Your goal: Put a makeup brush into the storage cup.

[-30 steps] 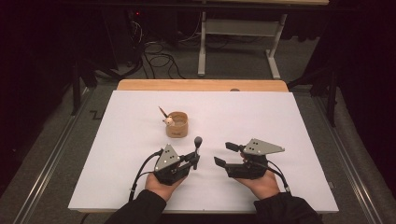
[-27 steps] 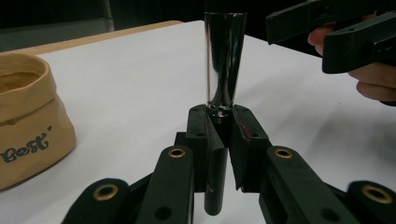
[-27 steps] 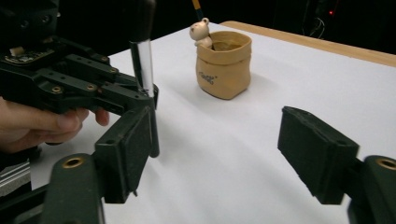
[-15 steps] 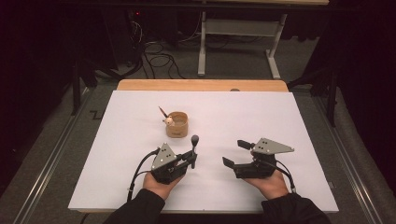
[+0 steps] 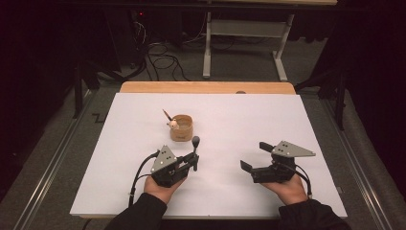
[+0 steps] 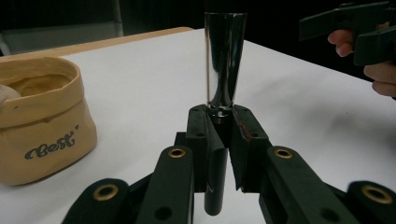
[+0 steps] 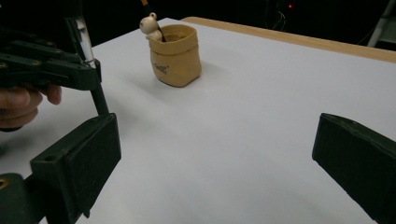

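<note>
My left gripper (image 5: 192, 163) is shut on a dark pen (image 5: 195, 142) and holds it upright just above the white table. In the left gripper view the jaws clamp the pen's barrel (image 6: 219, 177) below its shiny tapered cap (image 6: 224, 60). A tan pouch-shaped holder (image 5: 182, 127) stands beyond it, with a bear-topped pencil (image 5: 170, 123) leaning out. My right gripper (image 5: 255, 156) is open and holds nothing, well to the right of the pen. From the right gripper view, the holder (image 7: 175, 56), the pen (image 7: 99, 100) and the left gripper (image 7: 51, 65) lie ahead to the left.
A white sheet (image 5: 287, 115) covers the table, and a wooden strip (image 5: 206, 87) runs along its far edge. Beyond it the floor has cables (image 5: 163, 52) and a metal stand (image 5: 244, 33).
The right gripper has moved to the right, away from the pen. The left gripper with the pen has shifted slightly left, so the two now stand farther apart.
</note>
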The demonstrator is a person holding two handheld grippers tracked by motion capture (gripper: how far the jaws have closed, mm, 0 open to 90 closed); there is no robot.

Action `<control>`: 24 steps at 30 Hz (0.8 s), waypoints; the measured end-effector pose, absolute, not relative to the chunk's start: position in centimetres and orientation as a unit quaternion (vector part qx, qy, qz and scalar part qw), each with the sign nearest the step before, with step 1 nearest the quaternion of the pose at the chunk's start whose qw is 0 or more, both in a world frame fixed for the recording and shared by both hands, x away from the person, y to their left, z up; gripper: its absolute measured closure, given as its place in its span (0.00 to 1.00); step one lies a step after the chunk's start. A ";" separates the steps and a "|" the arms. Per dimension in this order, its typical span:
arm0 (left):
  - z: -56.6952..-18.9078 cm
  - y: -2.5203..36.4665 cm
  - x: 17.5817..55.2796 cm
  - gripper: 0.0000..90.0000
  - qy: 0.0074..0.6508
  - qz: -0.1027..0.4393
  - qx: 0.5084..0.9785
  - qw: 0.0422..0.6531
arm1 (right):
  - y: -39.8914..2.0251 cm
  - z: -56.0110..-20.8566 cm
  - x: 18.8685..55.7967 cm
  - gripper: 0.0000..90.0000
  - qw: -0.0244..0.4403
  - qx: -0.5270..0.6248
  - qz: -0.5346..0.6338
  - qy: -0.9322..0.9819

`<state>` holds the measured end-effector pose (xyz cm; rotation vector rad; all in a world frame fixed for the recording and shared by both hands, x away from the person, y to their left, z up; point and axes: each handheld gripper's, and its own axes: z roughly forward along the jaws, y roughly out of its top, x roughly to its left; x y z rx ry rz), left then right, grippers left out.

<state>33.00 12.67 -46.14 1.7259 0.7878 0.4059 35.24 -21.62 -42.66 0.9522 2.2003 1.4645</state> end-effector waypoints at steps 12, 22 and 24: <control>-46.0 13.0 33.1 0.88 0.341 0.176 0.730 0.565 | -23.4 -43.7 34.8 0.01 0.177 0.346 0.517 0.763; -45.6 13.7 33.4 0.88 0.349 0.179 0.721 0.571 | -23.6 -44.5 34.8 0.01 0.183 0.339 0.515 0.766; -45.5 13.7 33.5 0.88 0.350 0.181 0.721 0.570 | -23.6 -44.6 34.9 0.01 0.183 0.336 0.515 0.767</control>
